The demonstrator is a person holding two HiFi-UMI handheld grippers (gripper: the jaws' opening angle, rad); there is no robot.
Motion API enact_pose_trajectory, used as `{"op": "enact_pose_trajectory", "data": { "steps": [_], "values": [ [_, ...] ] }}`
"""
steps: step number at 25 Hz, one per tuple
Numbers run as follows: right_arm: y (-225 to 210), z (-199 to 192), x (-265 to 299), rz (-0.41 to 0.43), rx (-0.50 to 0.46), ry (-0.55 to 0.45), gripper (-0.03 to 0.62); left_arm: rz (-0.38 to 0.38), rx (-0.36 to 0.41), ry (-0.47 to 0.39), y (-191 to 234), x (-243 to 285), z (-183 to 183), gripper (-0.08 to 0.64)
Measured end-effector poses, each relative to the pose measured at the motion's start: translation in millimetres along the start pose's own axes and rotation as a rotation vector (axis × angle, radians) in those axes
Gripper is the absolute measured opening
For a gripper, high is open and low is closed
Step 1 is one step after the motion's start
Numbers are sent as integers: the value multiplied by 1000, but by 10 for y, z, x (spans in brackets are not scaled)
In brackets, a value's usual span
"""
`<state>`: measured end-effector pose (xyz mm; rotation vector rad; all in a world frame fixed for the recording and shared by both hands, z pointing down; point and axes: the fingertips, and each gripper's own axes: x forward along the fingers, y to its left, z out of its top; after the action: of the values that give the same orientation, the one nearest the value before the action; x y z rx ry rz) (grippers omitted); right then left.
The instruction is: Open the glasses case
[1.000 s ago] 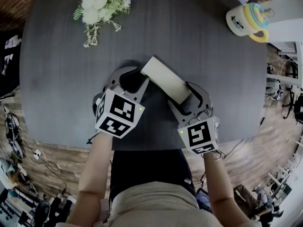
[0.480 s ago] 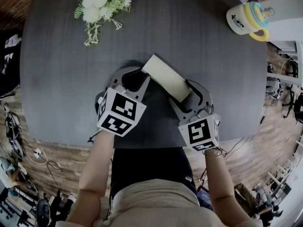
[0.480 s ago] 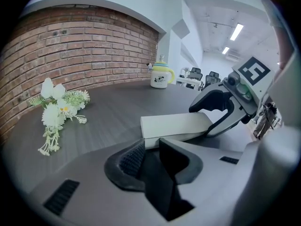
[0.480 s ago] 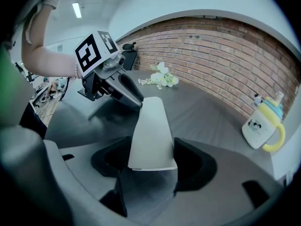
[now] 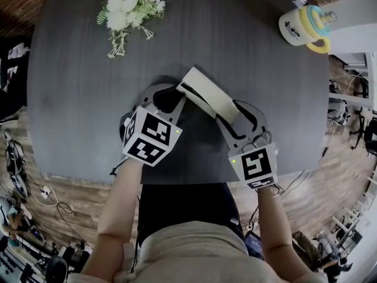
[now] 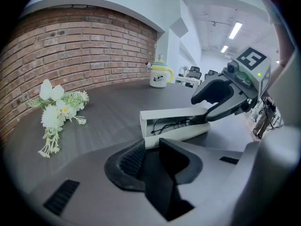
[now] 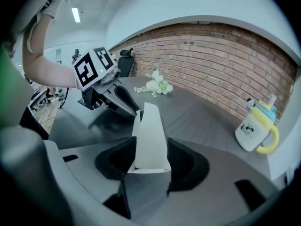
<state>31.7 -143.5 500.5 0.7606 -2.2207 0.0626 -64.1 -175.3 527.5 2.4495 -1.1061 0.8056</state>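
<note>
Case (image 5: 207,96) mid-table (image 5: 76,99), ends at 10 and 4 o'clock, lid ajar. Left gripper (image 5: 175,98) clamped on the 10 o'clock end. Right gripper (image 5: 228,114) closing on the 4 o'clock end. Best: pin base, lift lid evenly.

glasses case (image 5: 209,96): matt, smooth, cream | table (image 5: 76,99): dark matt woodgrain | wall (image 6: 70,41): rough brick

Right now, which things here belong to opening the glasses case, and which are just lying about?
In use: glasses case, ajar; left gripper gripping it; right gripper, fingers closing around it.
Lying about: flower bunch; mug.
</note>
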Motion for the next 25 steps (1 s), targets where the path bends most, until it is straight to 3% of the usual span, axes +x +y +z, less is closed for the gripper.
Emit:
{"op": "enact_pose_trajectory", "data": {
  "steps": [4, 7, 11, 20, 25],
  "values": [
    [-146, 35, -71, -38, 11, 3, 189, 2, -1, -2, 5, 1, -1, 107],
    [-277, 15, -108, -81, 27, 2, 126, 14, 0, -4, 6, 1, -3, 107],
    [-444, -37, -144, -128, 77, -12, 106, 23, -6, -8, 5, -3, -9, 107],
    [-637, -165, -115, -136, 156, -10, 42, 28, -12, -4, 4, -7, -22, 107],
    [-761, -224, -65, -151, 213, -18, 44, 25, -10, -4, -1, -14, -21, 106]
  ]
}}
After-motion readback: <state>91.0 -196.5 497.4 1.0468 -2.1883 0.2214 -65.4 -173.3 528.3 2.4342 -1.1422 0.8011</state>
